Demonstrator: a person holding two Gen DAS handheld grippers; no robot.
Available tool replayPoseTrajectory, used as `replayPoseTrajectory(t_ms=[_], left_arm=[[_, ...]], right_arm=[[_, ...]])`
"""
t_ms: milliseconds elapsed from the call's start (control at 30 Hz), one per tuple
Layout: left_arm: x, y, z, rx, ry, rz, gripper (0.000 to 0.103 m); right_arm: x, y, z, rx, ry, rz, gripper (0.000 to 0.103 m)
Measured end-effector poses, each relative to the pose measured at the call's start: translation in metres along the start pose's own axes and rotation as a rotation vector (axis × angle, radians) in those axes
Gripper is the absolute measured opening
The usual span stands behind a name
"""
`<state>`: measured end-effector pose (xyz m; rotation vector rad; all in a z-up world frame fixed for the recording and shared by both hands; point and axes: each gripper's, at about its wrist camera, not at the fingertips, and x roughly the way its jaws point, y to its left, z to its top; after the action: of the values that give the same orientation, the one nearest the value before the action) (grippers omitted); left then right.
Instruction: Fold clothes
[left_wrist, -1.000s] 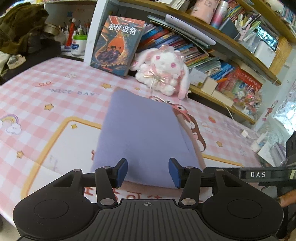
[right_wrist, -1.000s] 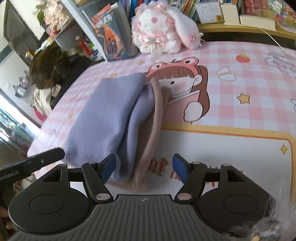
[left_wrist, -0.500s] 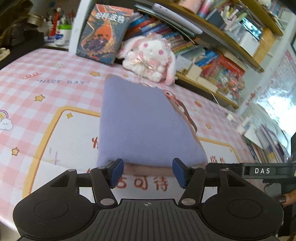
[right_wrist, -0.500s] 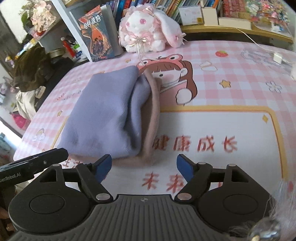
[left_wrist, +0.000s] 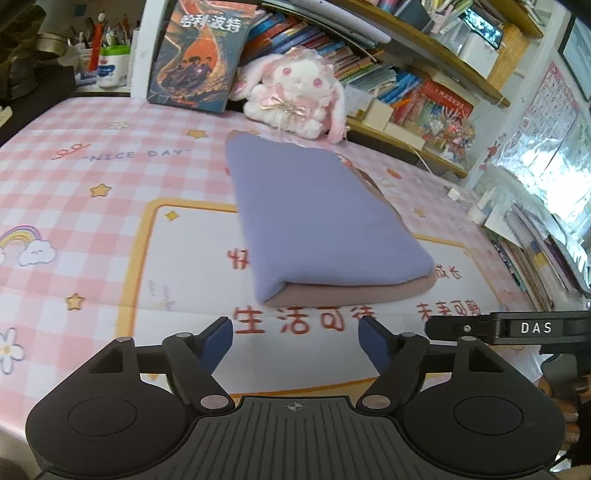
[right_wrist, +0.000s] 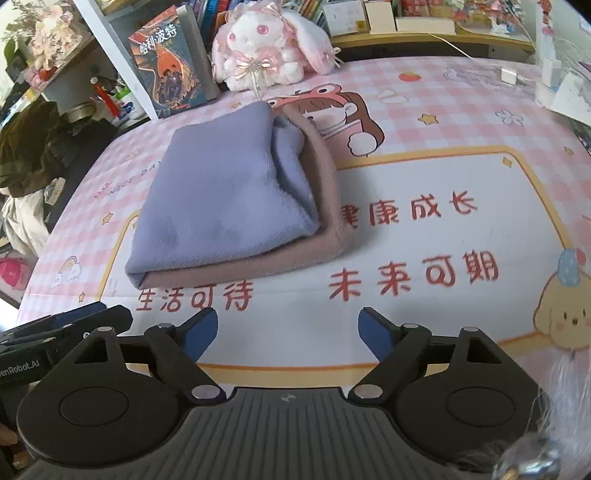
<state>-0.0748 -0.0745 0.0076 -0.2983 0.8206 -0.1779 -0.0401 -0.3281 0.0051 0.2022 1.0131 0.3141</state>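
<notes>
While a pink checked tablecloth (left_wrist: 110, 206) printed with stars, a rainbow, red Chinese characters and the words "NICE DAY" covers the whole work surface, a folded garment (left_wrist: 317, 221) lies near its middle, lavender side up with a dusty-pink layer showing along the near and right edges. Both tongs hover short of it over the white printed panel. The left gripper (left_wrist: 295, 341) has just been spreading its blue-padded jaws and now stands wide with nothing between them; the right gripper (right_wrist: 286, 332) has likewise been opening and is wide and empty, apart from the cloth. In the right wrist view the garment (right_wrist: 229, 192) sits to the left of a cartoon girl printed on the cloth. Behind it, at the table's far edge, a white-and-pink plush rabbit (left_wrist: 295, 96) sits beside an upright book (left_wrist: 199, 55) with an orange cover, leaning against a white shelf post. Crowded bookshelves (left_wrist: 406, 74) run along the back wall. A white pen cup (left_wrist: 112, 66) stands at far left, with dark clothing (right_wrist: 33, 147) heaped beyond the table's left edge. Nothing lies between the tongs and the garment.
</notes>
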Motion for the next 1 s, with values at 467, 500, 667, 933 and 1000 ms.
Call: replayPoseTrajectory(t_ms=[467, 500, 667, 933, 1000], left_arm=[[0.019, 0.057, 0.038, -0.285, -0.022, -0.047, 0.081], [0.023, 0.056, 0.04, -0.289, -0.02, -0.047, 0.081], [0.042, 0.056, 0.047, -0.327, -0.011, -0.017, 0.081], [0.076, 0.057, 0.063, -0.386, 0.033, -0.018, 0.079], [0.084, 0.055, 0.066, -0.401, 0.041, -0.025, 0.078]], right_arm=[[0.003, -0.026, 0.041, 0.242, -0.086, 0.029, 0.087], [0.006, -0.029, 0.045, 0.247, -0.085, 0.033, 0.087], [0.025, -0.042, 0.066, 0.275, -0.043, 0.075, 0.087], [0.066, -0.068, 0.094, 0.337, 0.064, 0.193, 0.083], [0.077, -0.072, 0.1, 0.348, 0.092, 0.233, 0.076]])
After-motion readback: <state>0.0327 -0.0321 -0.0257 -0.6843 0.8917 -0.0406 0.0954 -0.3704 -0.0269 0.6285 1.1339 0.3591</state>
